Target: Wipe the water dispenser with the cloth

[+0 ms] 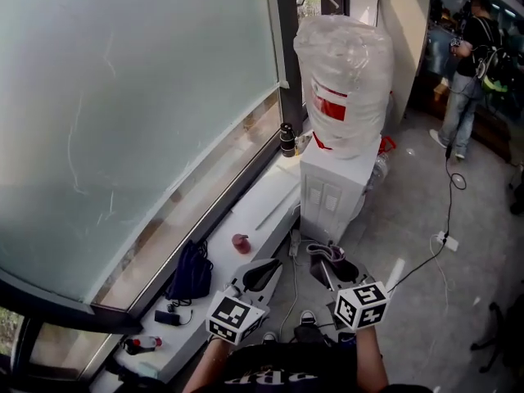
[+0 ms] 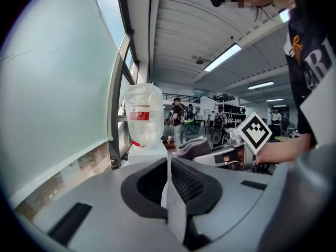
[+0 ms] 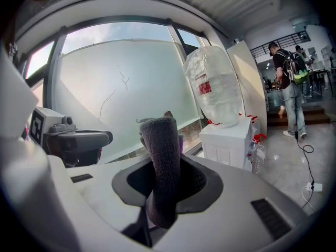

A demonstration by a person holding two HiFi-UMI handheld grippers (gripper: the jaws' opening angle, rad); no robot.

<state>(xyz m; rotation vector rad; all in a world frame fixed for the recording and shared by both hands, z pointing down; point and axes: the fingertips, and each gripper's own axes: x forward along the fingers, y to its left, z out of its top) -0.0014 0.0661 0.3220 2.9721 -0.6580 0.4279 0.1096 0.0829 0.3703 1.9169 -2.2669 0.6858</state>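
The white water dispenser [image 1: 331, 193] stands against the window wall, with a plastic-wrapped bottle [image 1: 344, 80] on top. It is ahead of both grippers and some way off. My right gripper [image 1: 332, 262] is shut on a folded grey cloth [image 3: 161, 159], which sticks up from between the jaws. The cloth [image 1: 326, 253] points toward the dispenser [image 3: 227, 140]. My left gripper [image 1: 262, 275] hangs beside it, its jaws pressed together with nothing between them. In the left gripper view the gripper [image 2: 168, 164] faces the dispenser [image 2: 148, 151], with the cloth [image 2: 193, 146] at the right.
A white sill [image 1: 262, 203] runs under the frosted window [image 1: 123, 97], with a black bag [image 1: 192, 273], a small red object [image 1: 241, 242] and a dark bottle [image 1: 287, 140]. A cable and socket [image 1: 446, 240] lie on the floor at right. A person [image 1: 467, 64] stands far back.
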